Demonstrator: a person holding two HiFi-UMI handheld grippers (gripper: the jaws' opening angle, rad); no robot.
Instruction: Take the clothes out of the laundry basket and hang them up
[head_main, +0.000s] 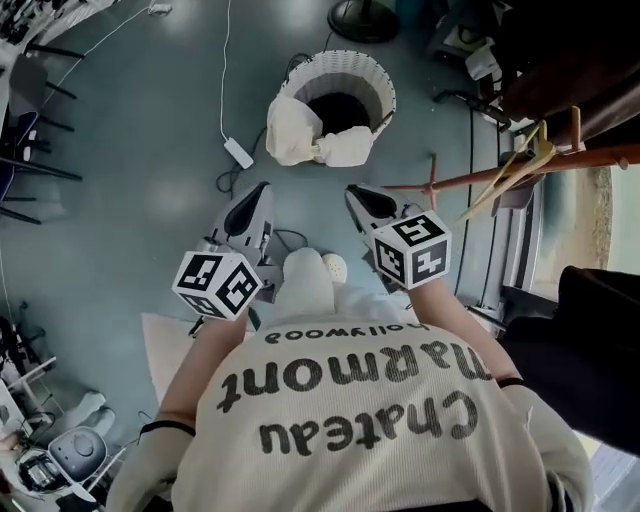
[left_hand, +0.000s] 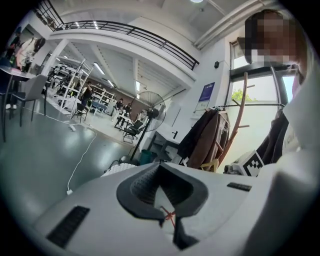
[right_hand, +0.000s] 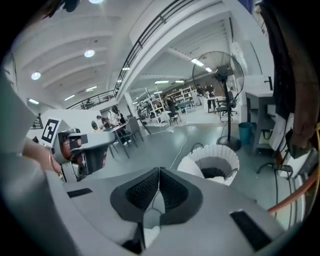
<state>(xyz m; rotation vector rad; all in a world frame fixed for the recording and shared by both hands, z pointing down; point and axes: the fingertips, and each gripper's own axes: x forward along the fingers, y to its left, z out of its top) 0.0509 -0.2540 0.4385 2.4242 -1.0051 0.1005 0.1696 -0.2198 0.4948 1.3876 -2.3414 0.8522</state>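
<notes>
A white ribbed laundry basket (head_main: 375, 88) stands on the grey floor ahead, with a cream garment (head_main: 300, 137) draped over its near-left rim and dark cloth inside. The basket (right_hand: 221, 156) also appears in the right gripper view. My left gripper (head_main: 257, 200) is held above the floor, short of the basket, jaws shut and empty. My right gripper (head_main: 362, 199) is level with it, also shut with nothing between its pads. A wooden coat rack (head_main: 500, 172) with a wooden hanger (head_main: 520, 160) stands to the right. Dark coats (left_hand: 205, 137) hang on the rack in the left gripper view.
A white power cable with an adapter (head_main: 238, 152) lies on the floor left of the basket. A standing fan (right_hand: 222, 80) is beyond the basket. Chairs and desk legs (head_main: 25, 130) line the left side. A metal frame (head_main: 520, 250) runs along the right.
</notes>
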